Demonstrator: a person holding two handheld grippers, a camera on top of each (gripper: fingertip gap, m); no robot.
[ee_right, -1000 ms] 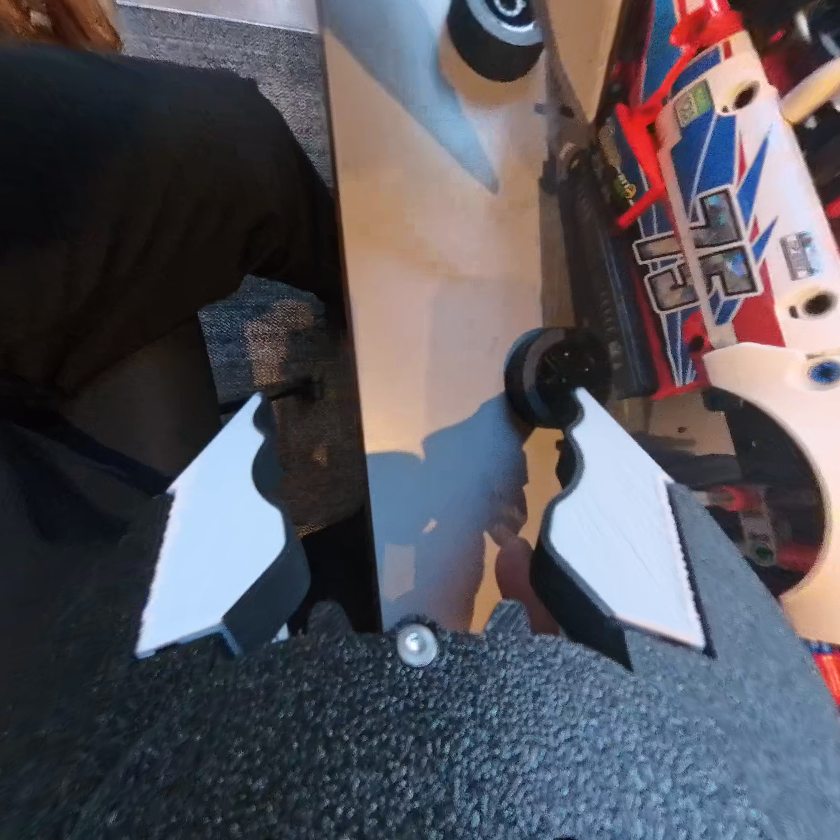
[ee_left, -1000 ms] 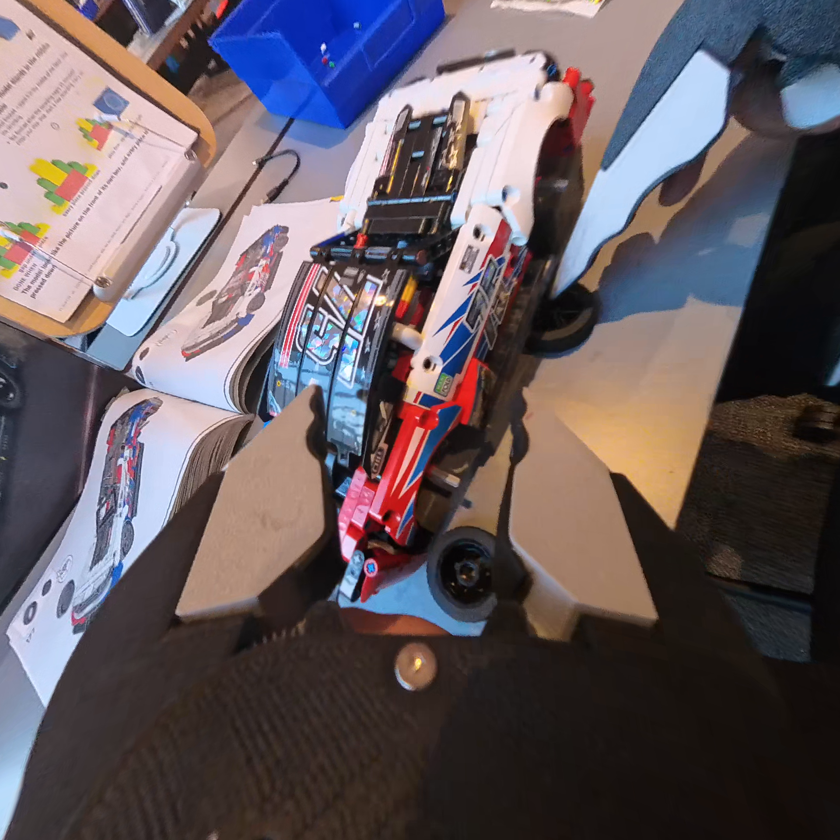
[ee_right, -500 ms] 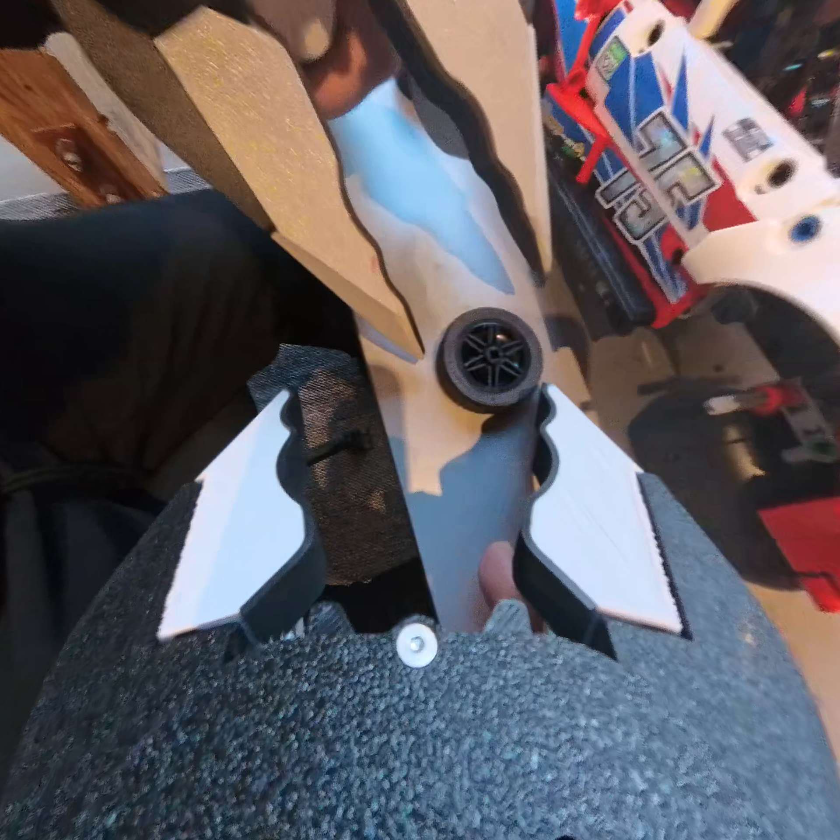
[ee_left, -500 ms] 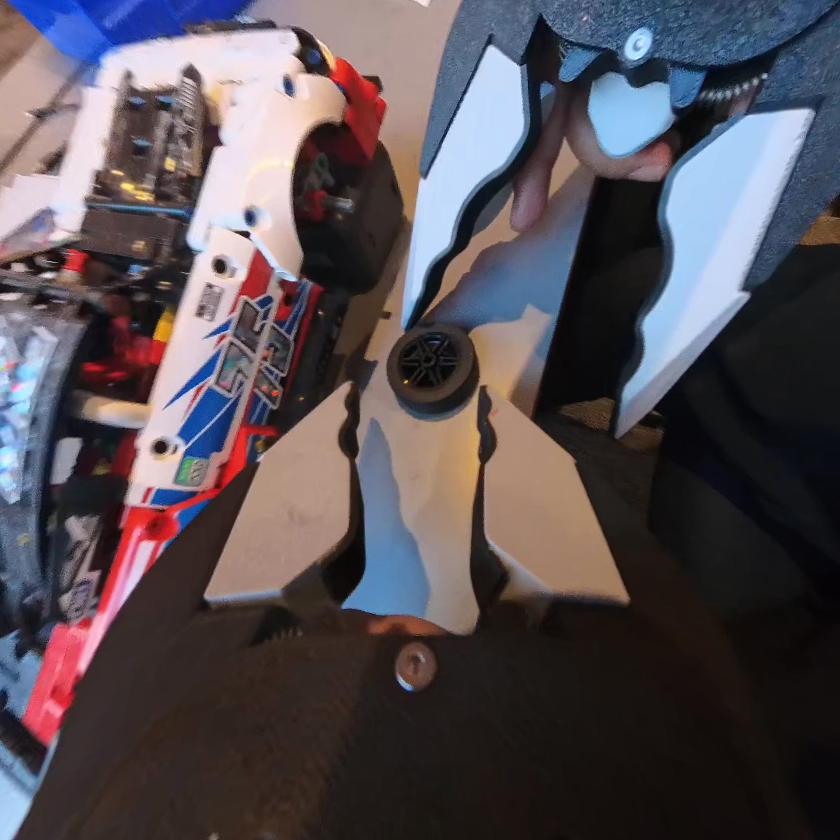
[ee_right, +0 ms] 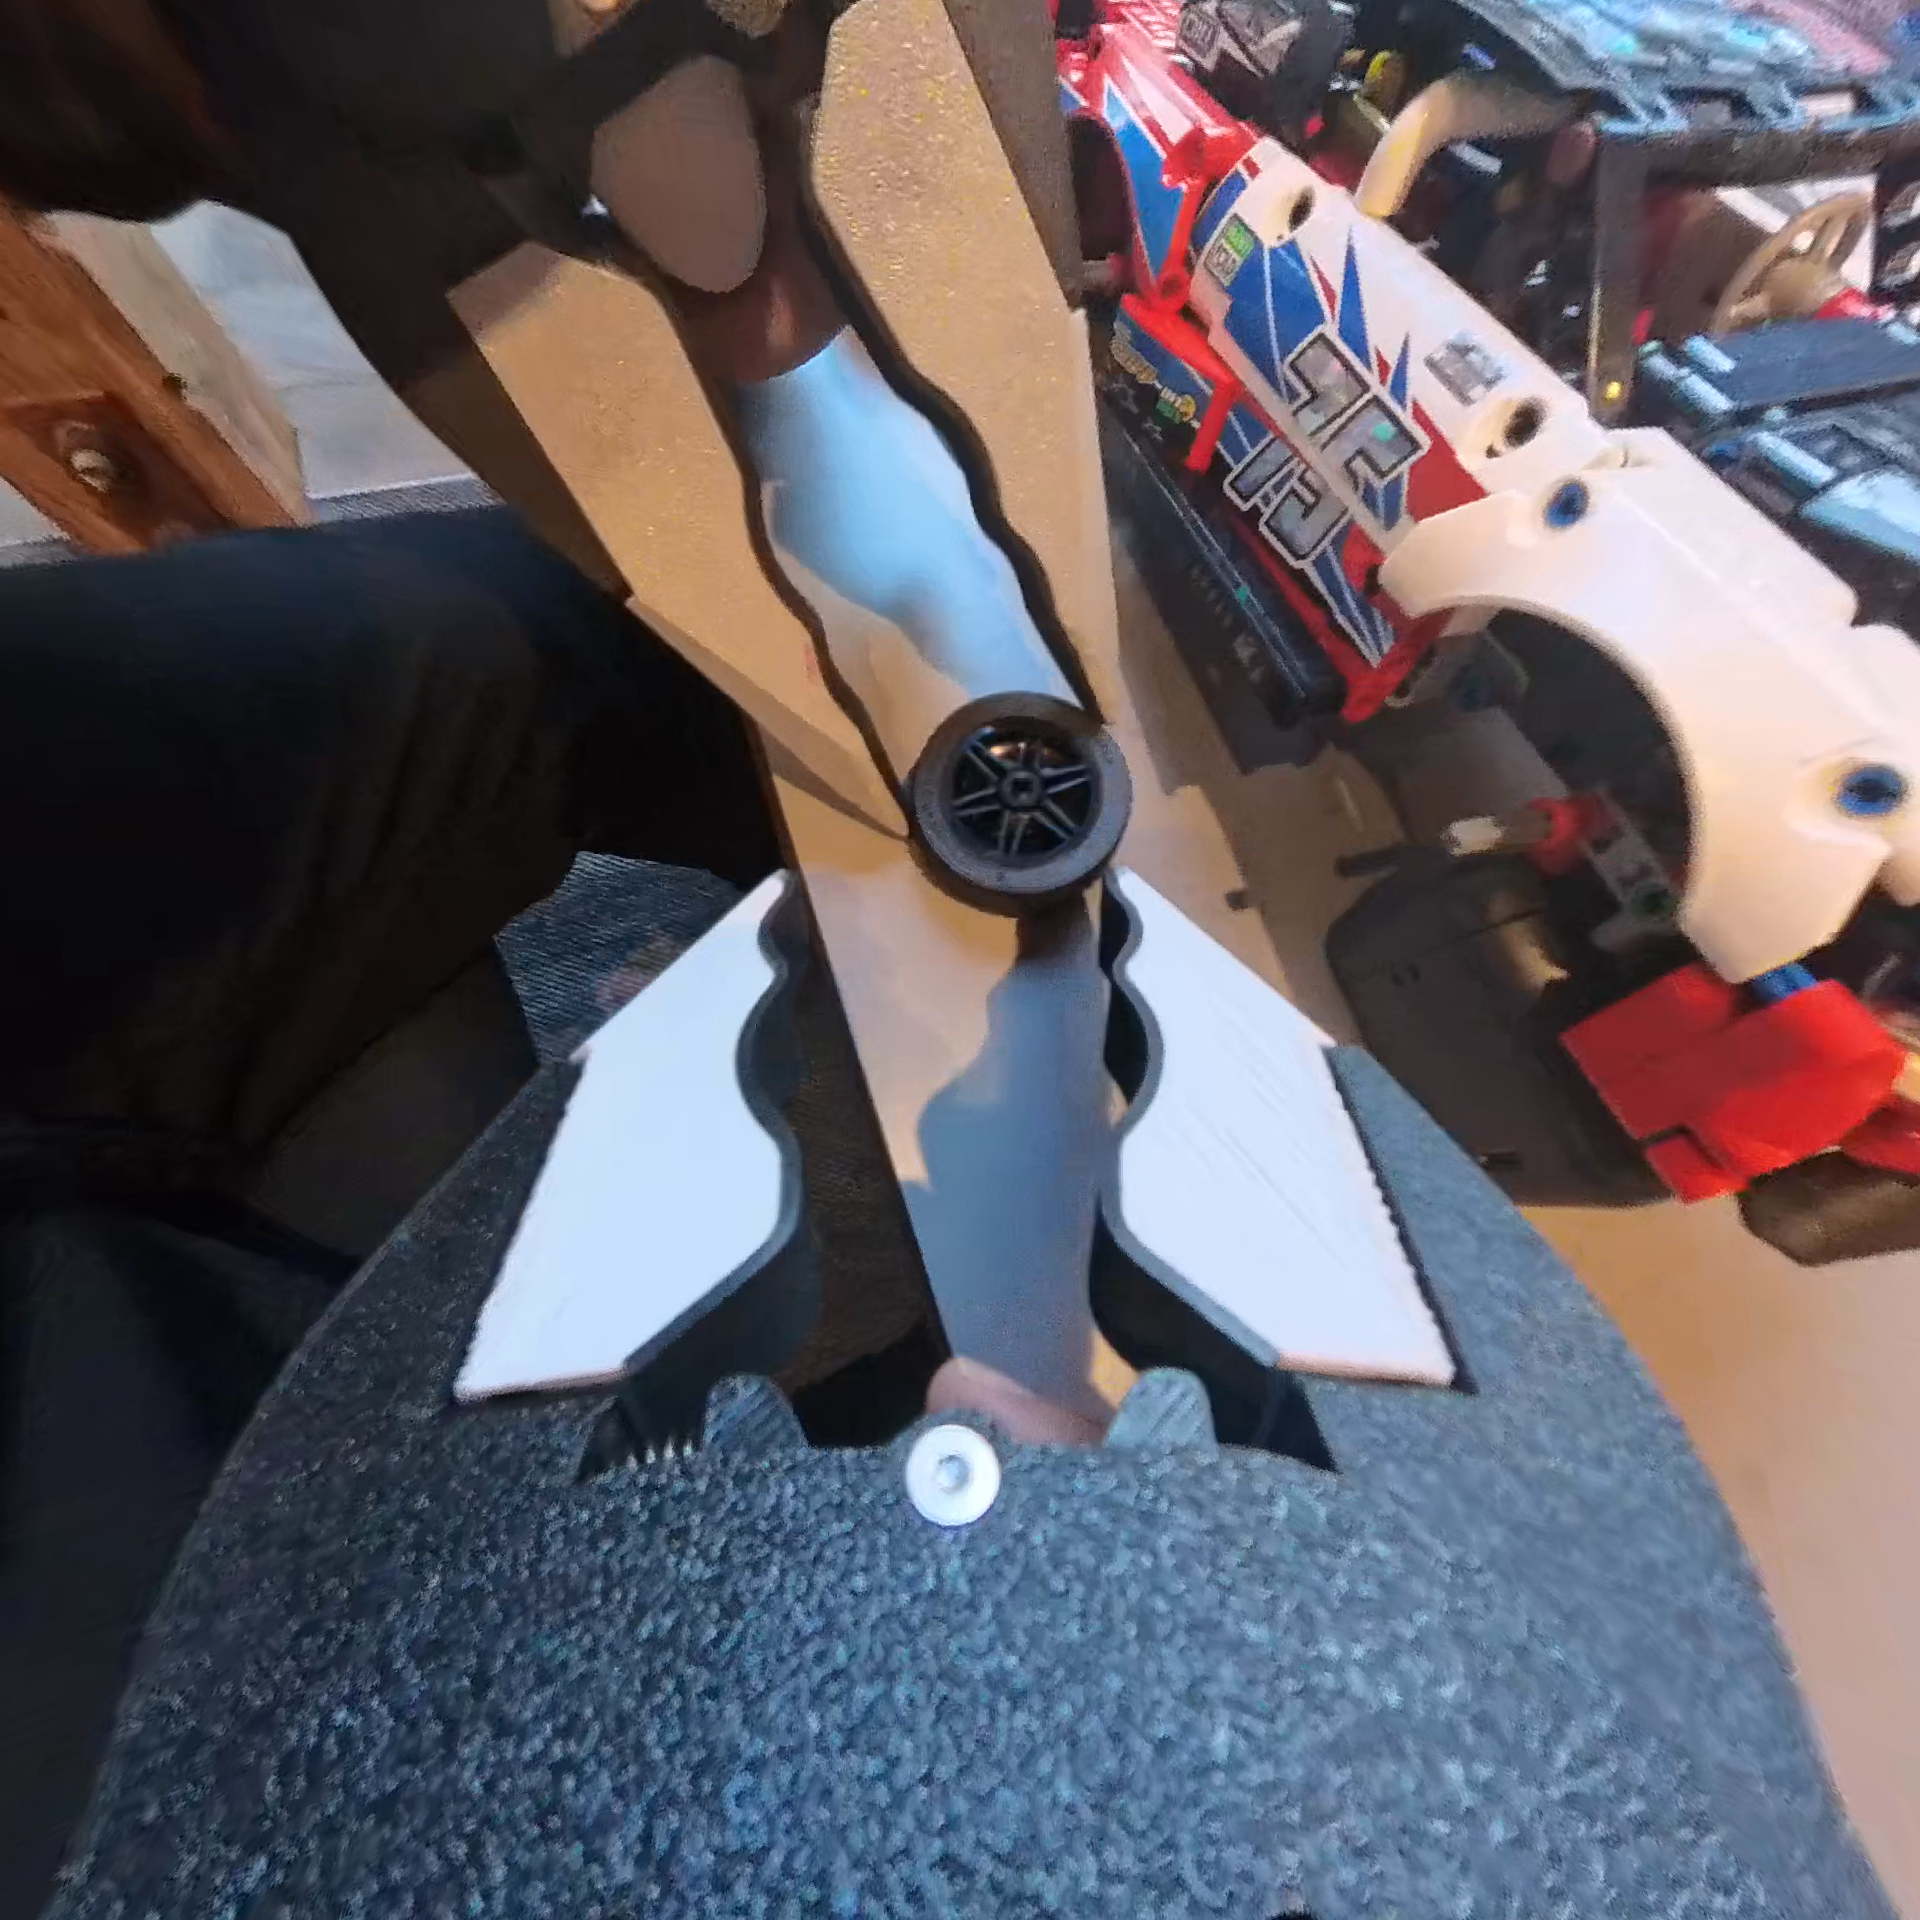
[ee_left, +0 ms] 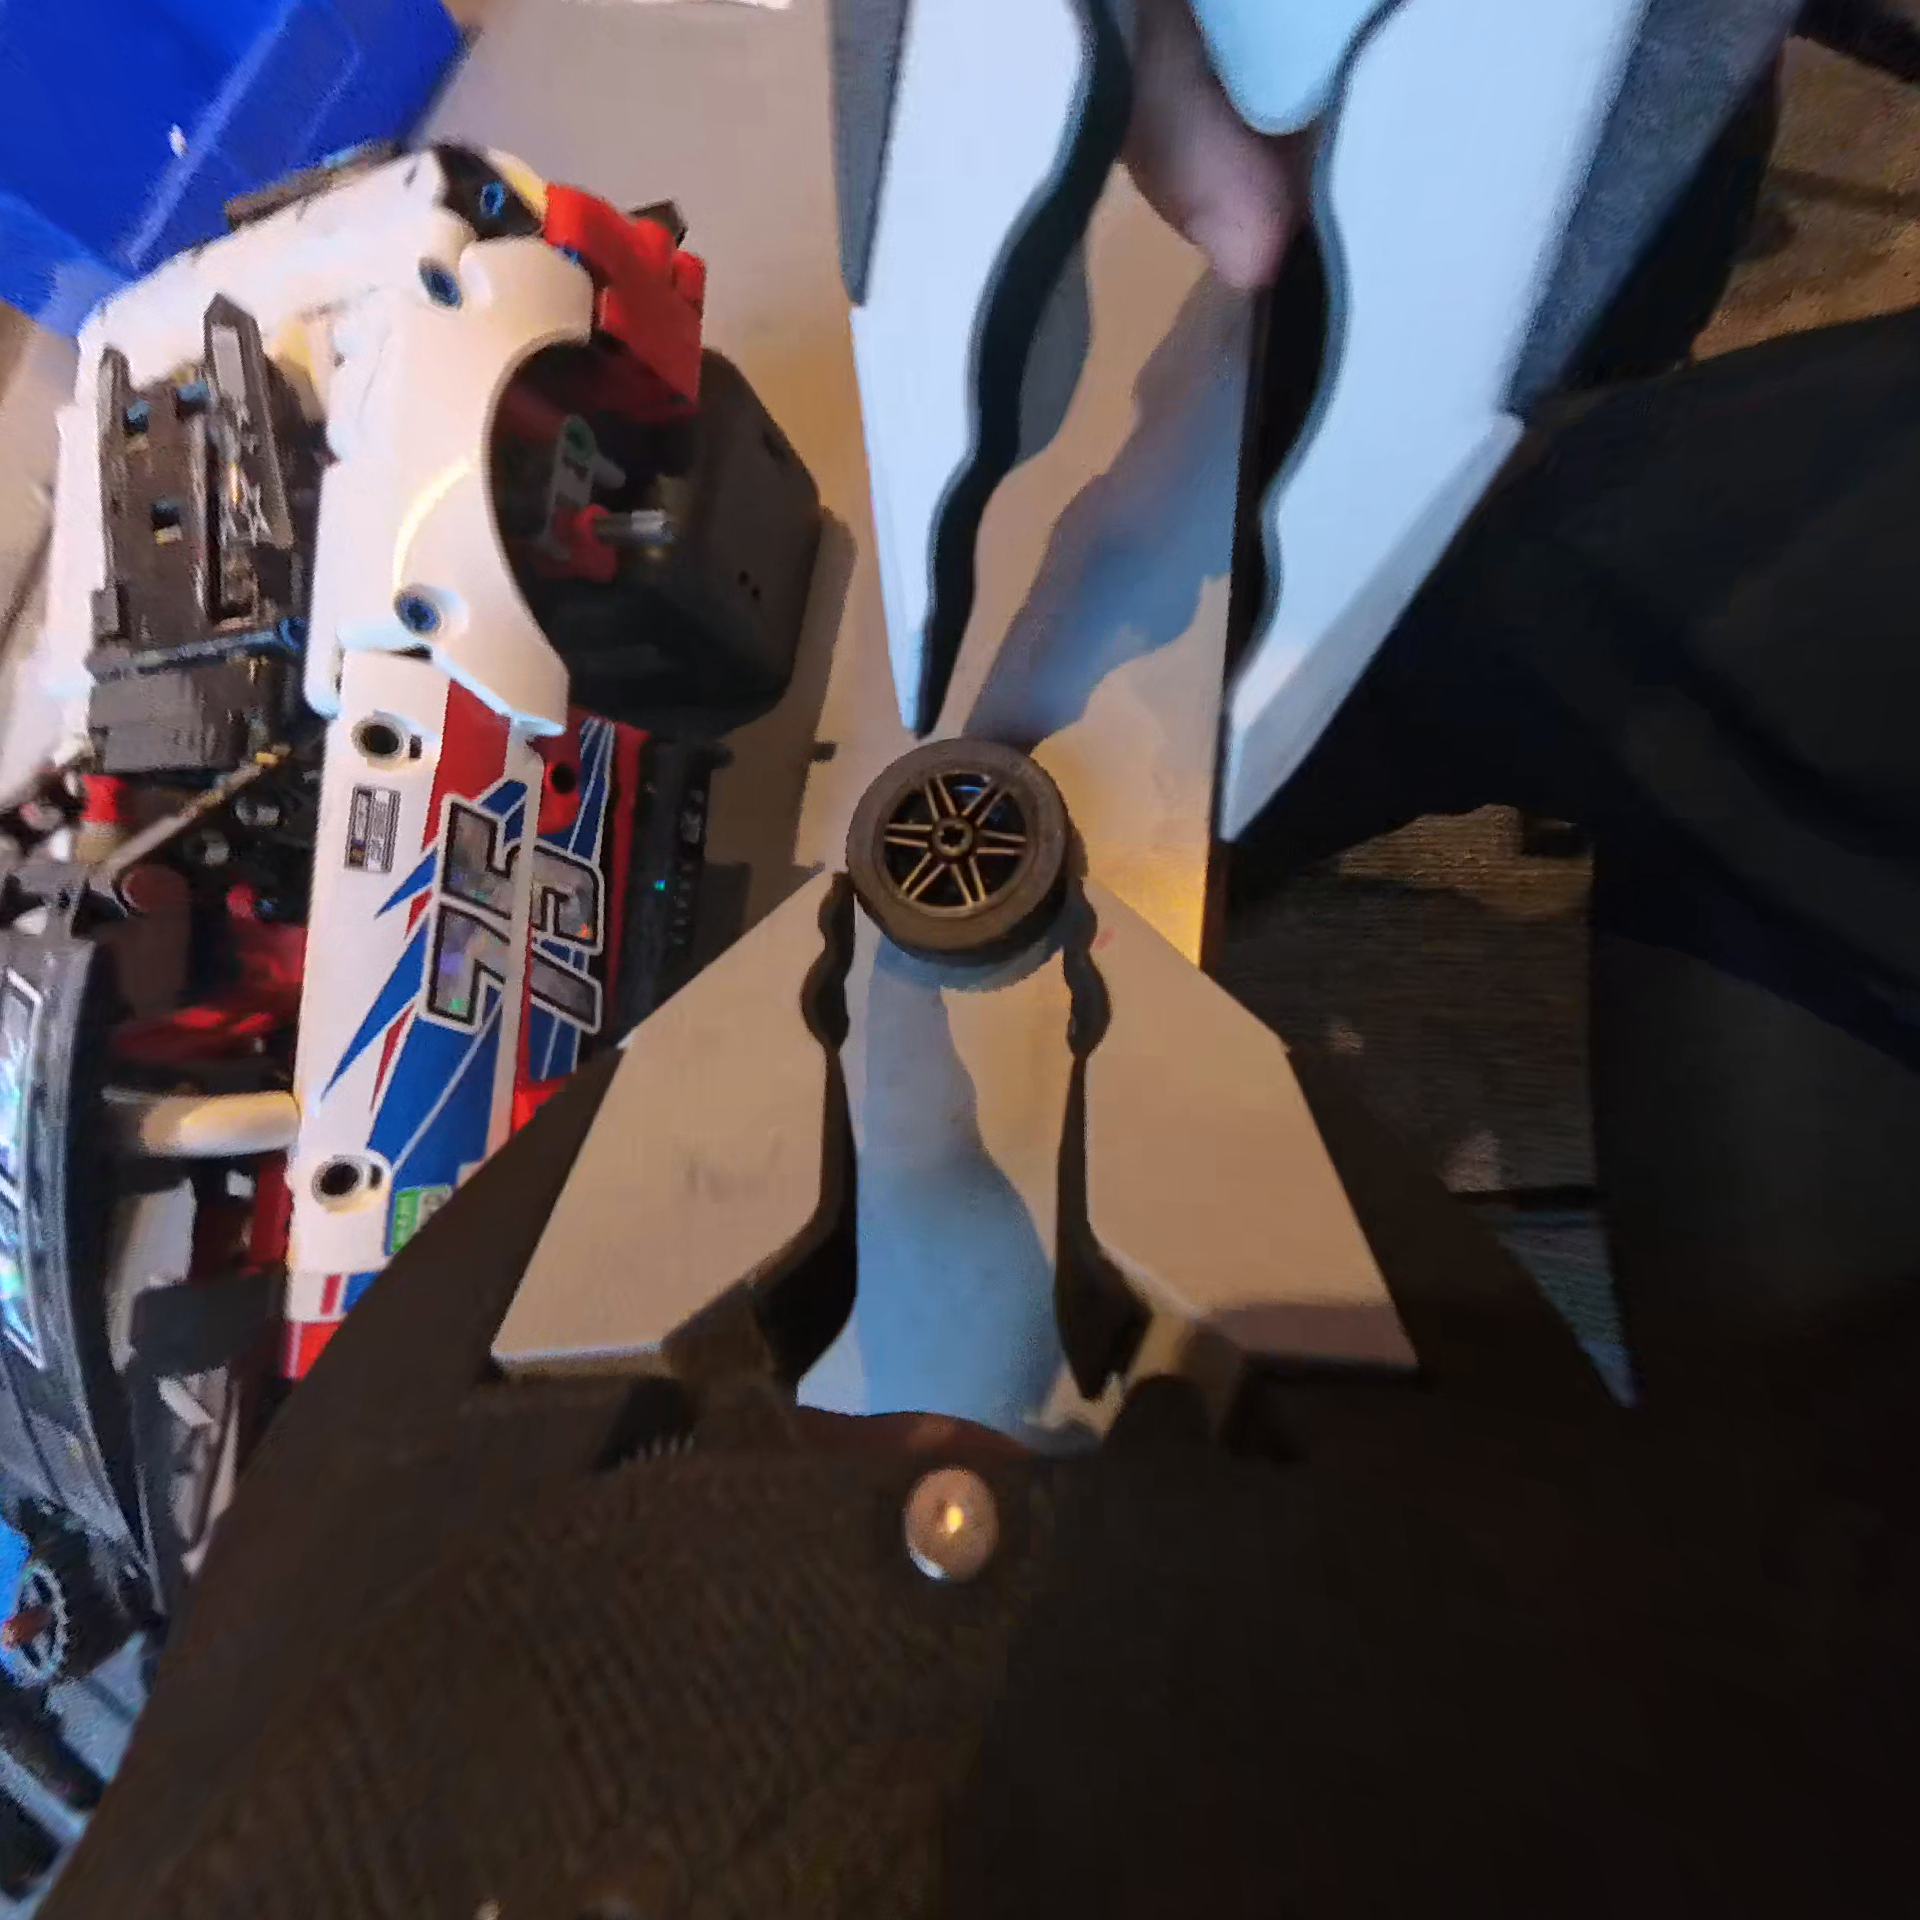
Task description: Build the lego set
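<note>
A small black wheel [ee_left: 956, 847] lies hub-up on the table [ee_left: 1101, 520] near its edge; it also shows in the right wrist view [ee_right: 1018, 810]. My left gripper [ee_left: 956, 899] has its two fingertips pressed against the wheel's sides. My right gripper [ee_right: 948, 883] is open, facing it from the opposite side, tips just short of the wheel. Each gripper shows in the other's view: the right one [ee_left: 1070, 779], the left one [ee_right: 987, 769]. The white, red and blue Lego car [ee_left: 416, 831] [ee_right: 1455, 520] lies beside them, an empty wheel arch [ee_left: 623, 530] facing up.
A blue bin [ee_left: 156, 104] stands beyond the car. The table edge [ee_left: 1216, 727] runs just right of the wheel, with dark carpet [ee_left: 1403, 987] below. A person's dark-clothed leg [ee_right: 312, 831] is left of the right gripper.
My left gripper left the car's front and came to the loose wheel, its fingers now narrowed onto it. My right gripper came round to face it and closed the distance.
</note>
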